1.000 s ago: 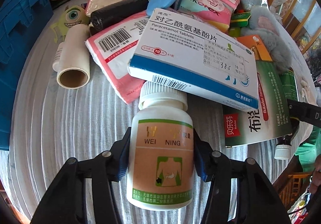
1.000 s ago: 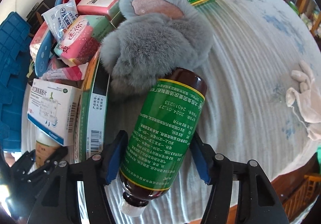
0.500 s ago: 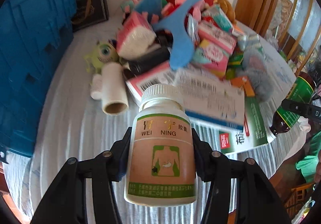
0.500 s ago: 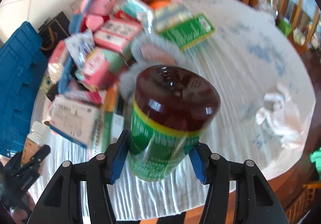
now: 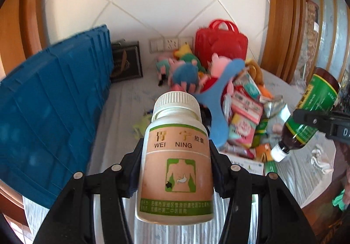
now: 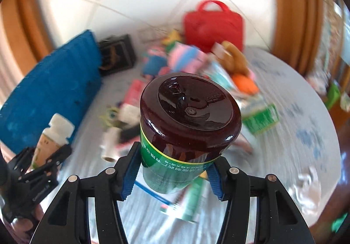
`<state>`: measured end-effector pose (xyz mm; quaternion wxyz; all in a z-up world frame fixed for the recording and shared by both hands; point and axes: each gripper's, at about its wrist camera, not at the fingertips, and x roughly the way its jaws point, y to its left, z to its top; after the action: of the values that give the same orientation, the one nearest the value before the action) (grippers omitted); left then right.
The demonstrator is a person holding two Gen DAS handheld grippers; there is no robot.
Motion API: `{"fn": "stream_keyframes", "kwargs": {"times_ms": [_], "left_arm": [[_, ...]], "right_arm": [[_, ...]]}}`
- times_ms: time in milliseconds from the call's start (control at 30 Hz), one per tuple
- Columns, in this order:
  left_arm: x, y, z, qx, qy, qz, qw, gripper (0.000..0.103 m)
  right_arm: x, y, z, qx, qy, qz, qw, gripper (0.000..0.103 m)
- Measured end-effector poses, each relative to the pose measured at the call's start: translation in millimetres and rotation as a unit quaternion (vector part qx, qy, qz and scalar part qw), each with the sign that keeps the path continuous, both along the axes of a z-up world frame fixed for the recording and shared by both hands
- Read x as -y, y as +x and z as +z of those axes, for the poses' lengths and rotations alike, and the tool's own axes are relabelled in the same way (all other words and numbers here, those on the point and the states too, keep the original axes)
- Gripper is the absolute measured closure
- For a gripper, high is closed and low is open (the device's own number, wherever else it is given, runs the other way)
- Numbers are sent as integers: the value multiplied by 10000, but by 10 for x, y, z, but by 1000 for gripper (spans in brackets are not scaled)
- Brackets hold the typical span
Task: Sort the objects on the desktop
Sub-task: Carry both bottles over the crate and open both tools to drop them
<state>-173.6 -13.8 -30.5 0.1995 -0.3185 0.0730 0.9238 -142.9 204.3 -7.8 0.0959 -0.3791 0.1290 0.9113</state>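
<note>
Left gripper (image 5: 176, 169) clamps white pill bottle (image 5: 176, 156); right gripper (image 6: 172, 176) clamps brown syrup bottle (image 6: 188, 126), both above table (image 6: 295, 134), blue crate (image 5: 50, 117) left.

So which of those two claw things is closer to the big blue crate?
Left. The left gripper, clamped on the white pill bottle, is beside the blue crate; the right gripper, holding the brown bottle, is farther off.

The crate (image 5: 54, 117) stands left of the toy pile (image 5: 218, 91) (handbag (image 5: 221, 40) behind it) on the table (image 5: 122, 99).
</note>
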Motion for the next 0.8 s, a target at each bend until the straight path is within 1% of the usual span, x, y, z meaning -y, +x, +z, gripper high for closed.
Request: {"fn": "stream_keyframes", "kwargs": {"times_ms": [133, 200, 333, 400, 467, 533, 600, 633, 667, 700, 800], "left_arm": [[258, -90, 384, -431, 143, 176, 9988, 51], [425, -148, 593, -636, 250, 277, 9973, 51], [892, -292, 1061, -1087, 394, 568, 9917, 51], [1162, -383, 1253, -1296, 364, 768, 9879, 51], [1418, -500, 1371, -1387, 322, 984, 9849, 51], [1738, -662, 1464, -1397, 271, 1242, 9820, 51], [1991, -827, 1498, -1325, 159, 1445, 9805, 51], [2153, -949, 1499, -1235, 84, 1559, 9800, 51], [2273, -1040, 1492, -1149, 51, 1643, 9797, 51], [2396, -1133, 1481, -1047, 21, 1708, 9797, 51], [2733, -1395, 1429, -751, -62, 1856, 9797, 51]], "right_arm": [[376, -288, 309, -286, 54, 484, 9984, 48], [602, -450, 550, -533, 125, 718, 9959, 48], [1138, -777, 1089, -1079, 347, 1190, 9864, 48], [1456, -953, 1343, -1346, 442, 1440, 9794, 48], [1754, -1157, 1526, -1509, 446, 1679, 9732, 48], [2083, -1397, 1662, -1605, 412, 1929, 9671, 48], [2395, -1650, 1729, -1605, 417, 2111, 9633, 48], [2542, -1785, 1737, -1547, 380, 2220, 9620, 48], [2823, -2076, 1708, -1360, 242, 2405, 9608, 48], [2823, -2076, 1708, -1360, 242, 2405, 9608, 48], [3227, -2450, 1595, -1026, 227, 2596, 9600, 48]]}}
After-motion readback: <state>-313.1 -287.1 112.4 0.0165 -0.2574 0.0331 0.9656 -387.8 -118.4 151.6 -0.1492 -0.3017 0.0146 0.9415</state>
